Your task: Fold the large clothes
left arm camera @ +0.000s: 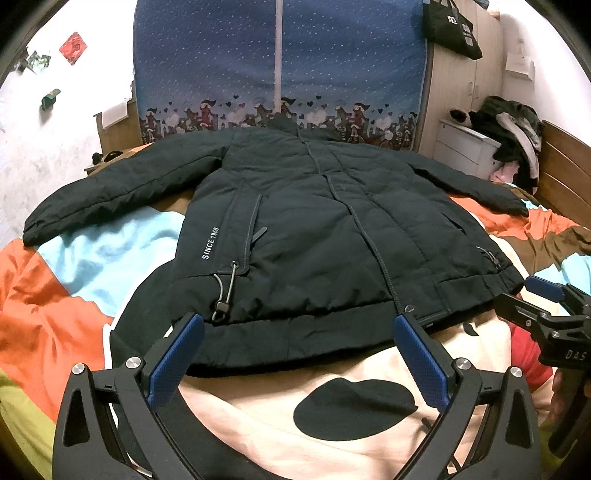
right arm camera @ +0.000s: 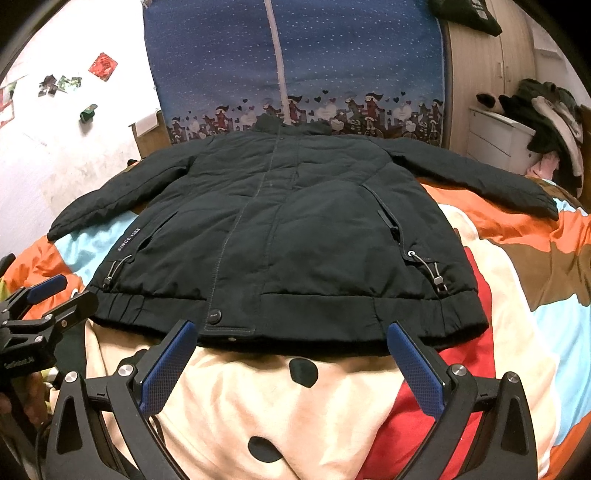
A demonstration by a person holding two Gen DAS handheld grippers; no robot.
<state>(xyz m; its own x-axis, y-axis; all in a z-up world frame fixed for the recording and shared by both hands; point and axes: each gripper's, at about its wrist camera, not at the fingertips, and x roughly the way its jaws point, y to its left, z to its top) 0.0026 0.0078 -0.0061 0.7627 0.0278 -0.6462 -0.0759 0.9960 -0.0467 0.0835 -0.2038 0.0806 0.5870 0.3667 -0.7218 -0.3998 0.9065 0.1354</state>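
On the bed (left arm camera: 74,310), the jacket (left arm camera: 314,236) lies collar-away; left tool (left arm camera: 299,332) and right tool (right arm camera: 291,336) gape wide, empty.

A colourful patchwork bedspread (left arm camera: 74,295) in orange, pale blue, brown, cream and red is covering the bed, with black blobs printed on its cream part. A blue dotted fabric wardrobe (left arm camera: 280,66), edged with cartoon figures and hearts, is standing behind the bed. A black tote bag (left arm camera: 450,29) is hanging beside it against a wooden cupboard (left arm camera: 461,92). A heap of clothes (left arm camera: 517,133) is lying on a white drawer unit (left arm camera: 461,144) at the right. A red paper decoration (left arm camera: 74,48) is sticking to the white wall.
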